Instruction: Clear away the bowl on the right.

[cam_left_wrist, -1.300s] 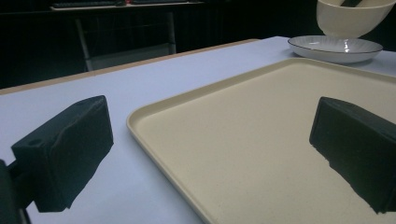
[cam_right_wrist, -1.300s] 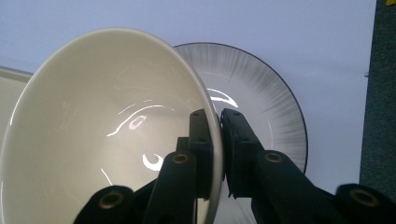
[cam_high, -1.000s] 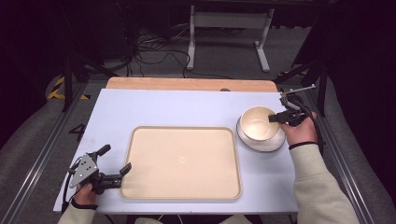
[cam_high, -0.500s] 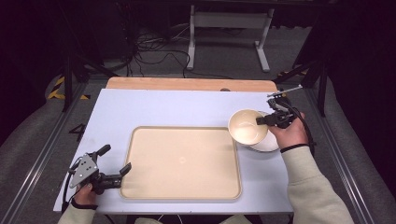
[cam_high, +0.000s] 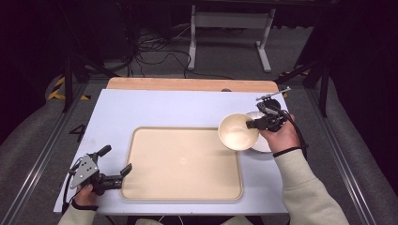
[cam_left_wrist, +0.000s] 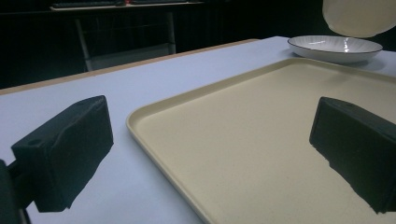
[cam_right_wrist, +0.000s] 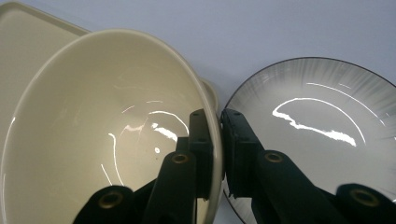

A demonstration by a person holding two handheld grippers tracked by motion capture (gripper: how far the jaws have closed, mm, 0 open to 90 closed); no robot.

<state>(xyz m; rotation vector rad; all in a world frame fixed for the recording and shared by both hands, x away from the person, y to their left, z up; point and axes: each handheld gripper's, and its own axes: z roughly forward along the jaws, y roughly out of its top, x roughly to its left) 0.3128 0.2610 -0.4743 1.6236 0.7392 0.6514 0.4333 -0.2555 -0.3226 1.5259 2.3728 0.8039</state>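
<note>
A cream bowl (cam_high: 237, 132) hangs tilted in the air over the right edge of the beige tray (cam_high: 183, 164), with my right gripper (cam_high: 250, 124) shut on its rim. In the right gripper view one jaw is inside the bowl (cam_right_wrist: 107, 130) and the other outside, the pair (cam_right_wrist: 217, 122) pinching the wall. Just right of the bowl, a white plate with a dark rim (cam_right_wrist: 317, 130) lies on the table. My left gripper (cam_high: 116, 159) rests at the tray's near left corner, open and holding nothing. Its view looks across the tray (cam_left_wrist: 280, 140) to the plate (cam_left_wrist: 334, 46) and the bowl (cam_left_wrist: 359, 16) above it.
The tray lies on a pale blue table top (cam_high: 141, 108) with a wooden strip (cam_high: 187, 84) along its far edge. Metal rails run down both sides of the table. Cables and a stand's legs lie on the dark floor beyond.
My right gripper has carried the bowl leftward off the plate and over the tray's right edge, leaving the plate bare. The left gripper has stayed where it was.
</note>
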